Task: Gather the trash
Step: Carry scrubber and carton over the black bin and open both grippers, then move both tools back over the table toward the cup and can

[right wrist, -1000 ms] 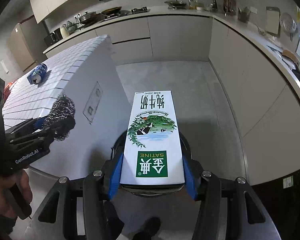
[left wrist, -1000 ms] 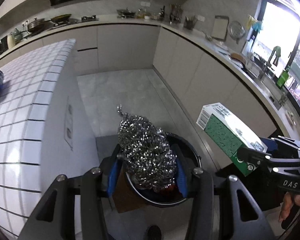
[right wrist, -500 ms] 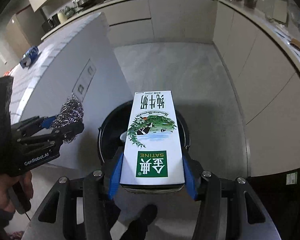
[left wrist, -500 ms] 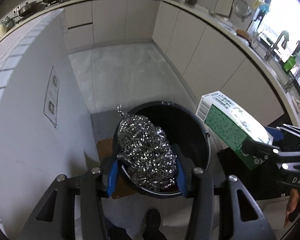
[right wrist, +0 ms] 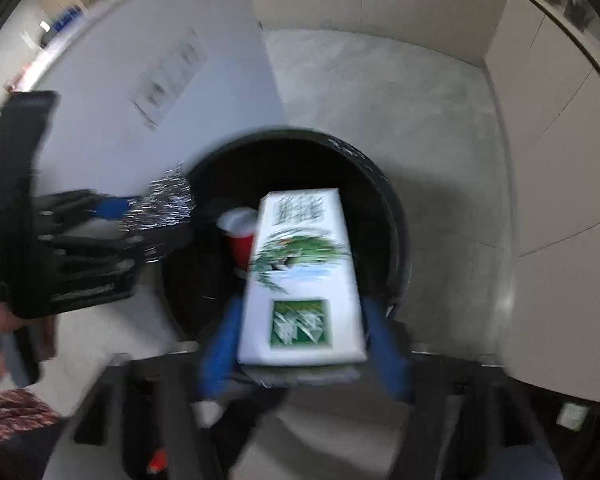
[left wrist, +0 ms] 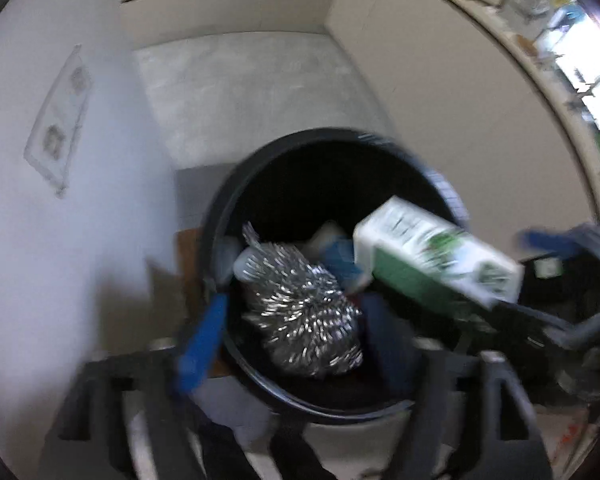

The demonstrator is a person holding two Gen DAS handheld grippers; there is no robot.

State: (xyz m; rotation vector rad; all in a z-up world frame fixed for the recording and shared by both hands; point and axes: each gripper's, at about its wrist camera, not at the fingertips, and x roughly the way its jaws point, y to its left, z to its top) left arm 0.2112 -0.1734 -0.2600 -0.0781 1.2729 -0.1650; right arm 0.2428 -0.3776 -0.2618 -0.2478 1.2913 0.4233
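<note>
While both grippers hang nose-down over the black trash bin [left wrist: 220,216], the release is under way. On the left, the left gripper [left wrist: 296,320] has its jaws opening; its blue pads [left wrist: 200,344] stand clear of the steel-wool scourer [left wrist: 304,320], which sits between them above the bin's mouth, apparently dropping free. Below it lie a red cup [right wrist: 240,240] and other rubbish. Further right, the right gripper [right wrist: 304,344] is also opening its jaws, and gaps show on both sides of the milk carton [right wrist: 304,280], so nothing pinches it; it is over the bin opening, tilted.

The risk, judged from this pose, lies mainly with the carton: it is long, and its rear end sits near the bin's near rim, so it could strike the edge, tip and fall to the floor. The scourer's loose wire could snag on a pad and cling. Heavy blur makes exact clearances hard to read.
</note>
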